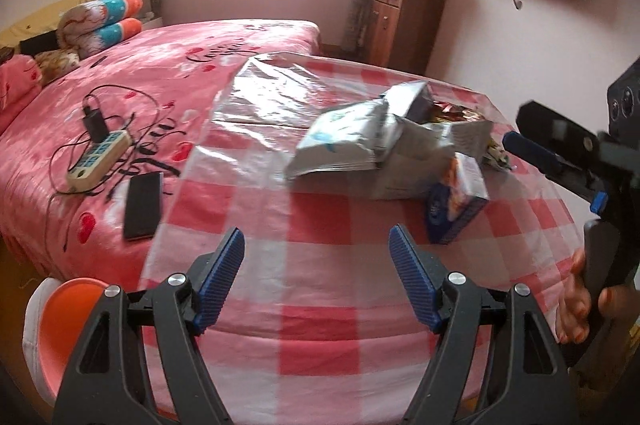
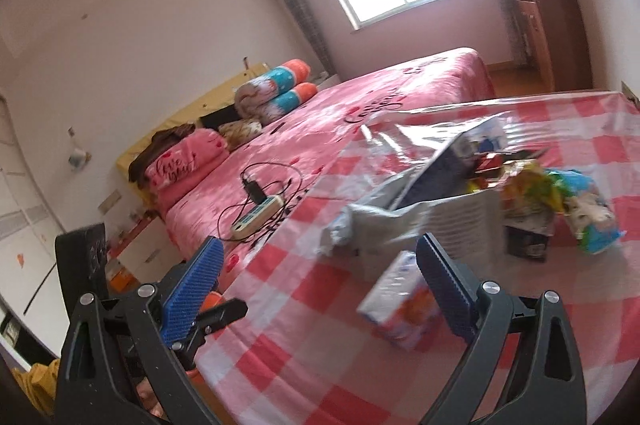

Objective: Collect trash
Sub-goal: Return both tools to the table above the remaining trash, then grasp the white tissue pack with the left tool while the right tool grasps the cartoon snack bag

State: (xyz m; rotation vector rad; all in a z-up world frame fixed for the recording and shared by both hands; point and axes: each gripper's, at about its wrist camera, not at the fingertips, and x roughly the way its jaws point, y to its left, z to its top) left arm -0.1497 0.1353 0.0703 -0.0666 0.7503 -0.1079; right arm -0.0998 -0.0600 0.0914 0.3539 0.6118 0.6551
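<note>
A heap of trash [image 1: 384, 141] lies on the red-and-white checked table [image 1: 312, 313]: silver foil bags, a white bag and torn boxes. A small blue and orange carton [image 1: 456, 203] lies at its near right. My left gripper [image 1: 318, 265] hovers open over bare cloth, short of the heap. My right gripper [image 1: 518, 127] reaches in from the right edge, beside the heap. In the right wrist view my right gripper [image 2: 320, 285] is open, with the small carton [image 2: 396, 305] lying just inside its right finger, not pressed. The heap [image 2: 432, 213] and colourful wrappers [image 2: 560, 193] lie beyond.
A bed with a pink cover [image 1: 168, 73] adjoins the table on the left, carrying a power strip with a charger [image 1: 98, 155] and a black phone [image 1: 142, 205]. An orange round container [image 1: 60, 325] stands below the table's near left corner. A person's hand [image 1: 576, 301] grips the right handle.
</note>
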